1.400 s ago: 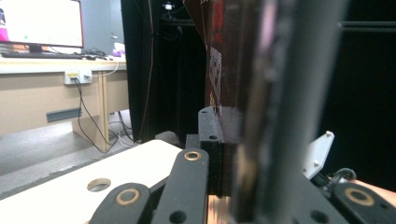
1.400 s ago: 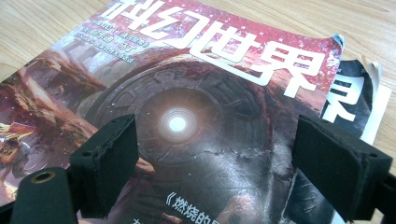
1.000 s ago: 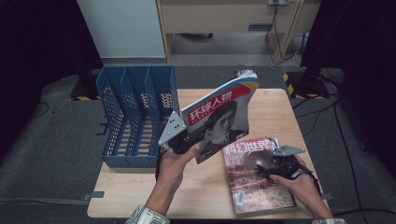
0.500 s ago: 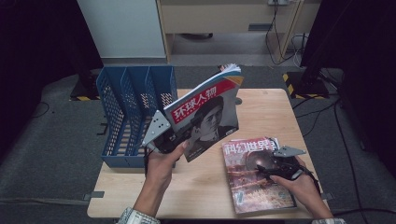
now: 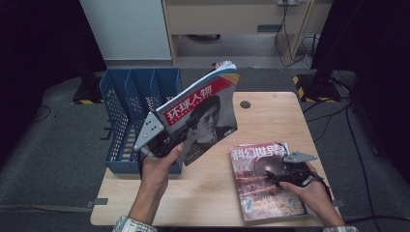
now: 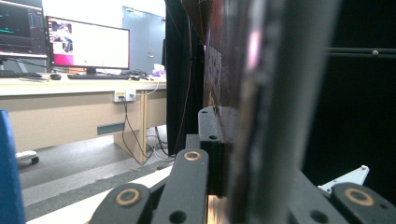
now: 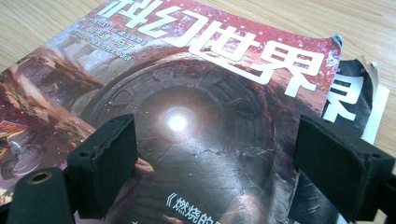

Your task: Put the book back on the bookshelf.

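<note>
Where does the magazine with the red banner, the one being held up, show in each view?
High view: red-banner magazine at centre, lifted beside the blue rack.
Left gripper view: its edge clamped upright between the jaws.
Right gripper view: not there.
Shared landmark: the wooden table.

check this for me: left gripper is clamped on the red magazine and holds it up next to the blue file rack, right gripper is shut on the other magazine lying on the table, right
Not quite. The right gripper is open, not shut: the right gripper view shows its jaws spread wide above the cover of the flat magazine. The rest holds: the left gripper is clamped on the red magazine, raised beside the blue file rack.
</note>
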Available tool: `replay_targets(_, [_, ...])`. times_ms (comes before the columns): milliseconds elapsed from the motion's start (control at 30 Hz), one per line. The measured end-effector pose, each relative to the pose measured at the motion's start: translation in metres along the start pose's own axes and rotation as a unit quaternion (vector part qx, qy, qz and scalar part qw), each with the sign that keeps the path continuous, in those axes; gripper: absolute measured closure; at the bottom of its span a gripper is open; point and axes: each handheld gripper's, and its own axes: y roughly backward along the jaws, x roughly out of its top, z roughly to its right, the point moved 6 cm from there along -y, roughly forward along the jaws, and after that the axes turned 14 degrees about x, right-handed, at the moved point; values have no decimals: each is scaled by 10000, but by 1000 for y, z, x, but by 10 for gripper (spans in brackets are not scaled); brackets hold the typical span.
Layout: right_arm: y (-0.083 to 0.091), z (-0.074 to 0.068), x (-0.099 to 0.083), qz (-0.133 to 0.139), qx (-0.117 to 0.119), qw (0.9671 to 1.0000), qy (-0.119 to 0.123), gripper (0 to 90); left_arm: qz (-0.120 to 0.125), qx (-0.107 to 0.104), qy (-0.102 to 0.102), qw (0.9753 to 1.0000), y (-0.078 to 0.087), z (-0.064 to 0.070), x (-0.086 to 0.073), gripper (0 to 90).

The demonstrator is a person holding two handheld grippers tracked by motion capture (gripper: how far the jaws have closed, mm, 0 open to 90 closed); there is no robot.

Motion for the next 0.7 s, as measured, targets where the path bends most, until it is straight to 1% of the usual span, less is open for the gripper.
replay_targets(367, [0, 0, 0, 21, -12, 10000, -10, 136, -1, 170, -14, 9999, 13, -20, 3, 868])
replay_targets(500, [0, 0, 0, 27, -13, 10000, -11, 134, 6, 245, -20, 9997, 18, -27, 3, 868])
replay_targets(533, [0, 0, 0, 19, -9, 10000, -8, 134, 9, 289, -6, 9996, 20, -31, 3, 868])
replay_targets(567, [0, 0, 0, 19, -9, 10000, -8, 134, 9, 289, -6, 9996, 20, -31, 3, 868])
replay_targets(600, [0, 0, 0, 24, -10, 10000, -14, 134, 18, 323, 10, 9995, 23, -35, 3, 868])
replay_targets(700, [0, 0, 0, 26, -12, 10000, -14, 134, 3, 360, -8, 9994, 25, -38, 3, 868])
